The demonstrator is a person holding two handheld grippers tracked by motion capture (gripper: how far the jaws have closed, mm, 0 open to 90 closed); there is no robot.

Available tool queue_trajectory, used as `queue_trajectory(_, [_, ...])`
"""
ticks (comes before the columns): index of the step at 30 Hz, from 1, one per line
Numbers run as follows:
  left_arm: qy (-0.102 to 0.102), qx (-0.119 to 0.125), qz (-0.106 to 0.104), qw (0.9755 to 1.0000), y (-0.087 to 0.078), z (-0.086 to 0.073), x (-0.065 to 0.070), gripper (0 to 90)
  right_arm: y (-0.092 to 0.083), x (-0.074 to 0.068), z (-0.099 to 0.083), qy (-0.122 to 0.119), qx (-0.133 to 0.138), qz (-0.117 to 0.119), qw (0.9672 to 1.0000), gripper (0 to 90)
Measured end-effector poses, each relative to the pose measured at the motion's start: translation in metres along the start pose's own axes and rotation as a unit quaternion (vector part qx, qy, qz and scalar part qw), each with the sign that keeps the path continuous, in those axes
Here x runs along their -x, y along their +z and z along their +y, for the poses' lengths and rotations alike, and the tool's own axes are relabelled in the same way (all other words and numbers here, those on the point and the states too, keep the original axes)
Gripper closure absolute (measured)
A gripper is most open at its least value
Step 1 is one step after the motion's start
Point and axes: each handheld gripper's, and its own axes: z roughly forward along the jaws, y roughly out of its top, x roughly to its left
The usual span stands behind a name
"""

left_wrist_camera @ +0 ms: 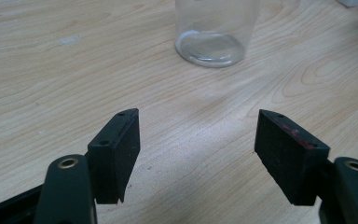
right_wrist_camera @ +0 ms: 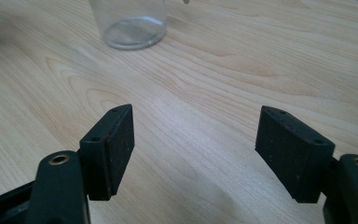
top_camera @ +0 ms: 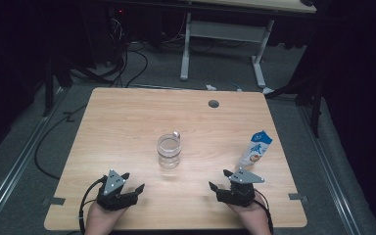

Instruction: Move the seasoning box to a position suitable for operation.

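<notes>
1. While both grippers wait at the near edge, one clear glass jar (top_camera: 168, 151) stands upright near the middle of the light wooden table (top_camera: 127, 127), a small metal clip at its rim on the far side.
2. One such jar is on the table; its round base is seen at the top of the left gripper view (left_wrist_camera: 210, 46) and again at the top of the right gripper view (right_wrist_camera: 133, 32), in both cases well ahead of the black jaws and apart from them.
3. Two black two-jaw grippers are counted. The left gripper (top_camera: 133, 182) sits near the table's front edge, to the near left of the jar, its jaws spread wide with only bare wood between them.
4. The right gripper (top_camera: 220, 179) sits to the near right of the jar, its jaws likewise spread and holding nothing.
5. One blue-and-white paper carton (top_camera: 256, 148) stands tilted toward the table's right side, just beyond the right gripper and apart from the jar.
6. One round grey grommet hole (top_camera: 213, 104) marks the table's far side.
7. Two hands are seen at the bottom of the high view, one behind each gripper.
</notes>
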Motion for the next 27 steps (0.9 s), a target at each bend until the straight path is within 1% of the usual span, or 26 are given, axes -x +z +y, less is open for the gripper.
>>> queue_trajectory(2, [-0.010, 0.003, -0.005, 0.9999, -0.002, 0.000, -0.001, 31.4, 0.000, 0.000, 0.000, -0.004, 0.000, 0.002, 1.0000, 27.9])
queue_trajectory(4, [-0.014, 0.002, -0.006, 0.9999, -0.003, 0.001, -0.002, 30.8, -0.001, 0.000, 0.001, -0.009, 0.001, -0.003, 1.0000, 27.3])
queue_trajectory(7, [-0.017, 0.000, -0.002, 0.9998, -0.002, 0.001, -0.001, 31.2, -0.002, 0.002, 0.001, -0.005, 0.005, -0.001, 1.0000, 26.4])
queue_trajectory(8, [-0.022, 0.000, -0.006, 0.9997, -0.001, 0.001, -0.001, 31.2, -0.002, 0.002, 0.001, -0.007, 0.004, -0.001, 1.0000, 26.4])
queue_trajectory(10, [-0.023, 0.000, -0.009, 0.9997, -0.001, 0.001, 0.001, 31.2, -0.004, 0.003, 0.001, -0.004, 0.010, 0.005, 0.9999, 26.4])
queue_trajectory(12, [-0.018, 0.001, -0.006, 0.9998, -0.001, 0.001, 0.003, 31.1, -0.006, 0.004, 0.002, -0.002, 0.013, 0.008, 0.9999, 26.5])
queue_trajectory(15, [-0.012, 0.004, -0.009, 0.9999, -0.002, 0.003, 0.006, 31.0, -0.007, 0.004, 0.001, -0.003, 0.010, 0.012, 0.9999, 26.7])
queue_trajectory(18, [-0.010, 0.008, -0.015, 0.9998, 0.000, 0.005, 0.008, 31.1, -0.007, 0.004, 0.002, 0.001, 0.007, 0.014, 0.9999, 27.4])
queue_trajectory(20, [-0.004, 0.004, -0.013, 0.9999, 0.002, 0.006, 0.010, 31.1, -0.008, 0.005, 0.002, 0.004, 0.006, 0.015, 0.9999, 27.8])
queue_trajectory(22, [-0.005, 0.006, -0.017, 0.9998, 0.003, 0.007, 0.011, 31.0, -0.008, 0.006, 0.003, 0.004, 0.004, 0.015, 0.9999, 28.1])
queue_trajectory(24, [-0.001, 0.005, -0.015, 0.9999, 0.005, 0.009, 0.013, 32.3, -0.007, 0.007, 0.003, 0.008, 0.002, 0.018, 0.9998, 26.7])
queue_trajectory(25, [0.001, 0.006, -0.014, 0.9999, 0.005, 0.011, 0.014, 32.4, -0.006, 0.007, 0.003, 0.014, -0.001, 0.019, 0.9997, 26.0])
queue_trajectory(27, [-0.001, 0.011, -0.011, 0.9999, 0.006, 0.013, 0.015, 33.4, -0.005, 0.007, 0.002, 0.015, -0.004, 0.021, 0.9997, 25.4])
